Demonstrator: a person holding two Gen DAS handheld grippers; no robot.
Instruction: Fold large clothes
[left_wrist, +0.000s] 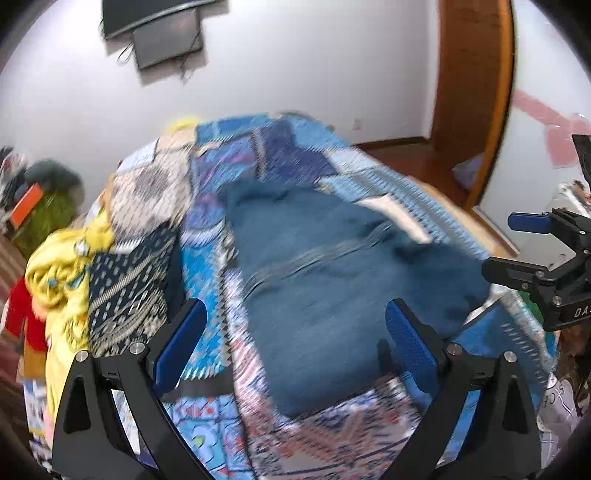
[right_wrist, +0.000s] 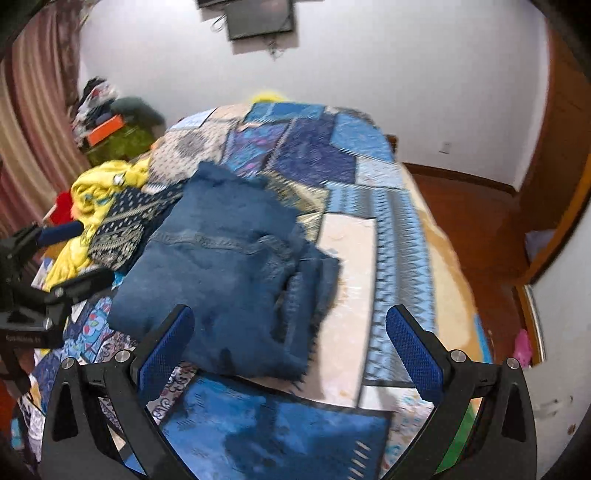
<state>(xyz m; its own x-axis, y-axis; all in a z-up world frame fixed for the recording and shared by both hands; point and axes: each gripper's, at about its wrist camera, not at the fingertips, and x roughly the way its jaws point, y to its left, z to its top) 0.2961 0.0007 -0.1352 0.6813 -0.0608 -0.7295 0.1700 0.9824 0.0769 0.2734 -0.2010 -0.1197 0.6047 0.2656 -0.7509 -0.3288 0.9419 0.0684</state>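
Observation:
A folded pair of blue jeans (left_wrist: 332, 266) lies on the patchwork bedspread (left_wrist: 280, 147); it also shows in the right wrist view (right_wrist: 229, 273). My left gripper (left_wrist: 295, 332) is open and empty, held above the near end of the jeans. My right gripper (right_wrist: 290, 339) is open and empty, above the jeans' near right corner. The right gripper also shows at the right edge of the left wrist view (left_wrist: 517, 247), and the left gripper at the left edge of the right wrist view (right_wrist: 74, 254). Both views are motion-blurred.
A pile of clothes lies at the bed's left side: a yellow garment (right_wrist: 99, 188), a dark patterned cloth (right_wrist: 122, 229), something red (left_wrist: 18, 314). A cluttered green-covered stand (right_wrist: 122, 140) is by the curtain (right_wrist: 29, 122). Wooden floor (right_wrist: 476, 221) and door frame (left_wrist: 476, 92) are at right.

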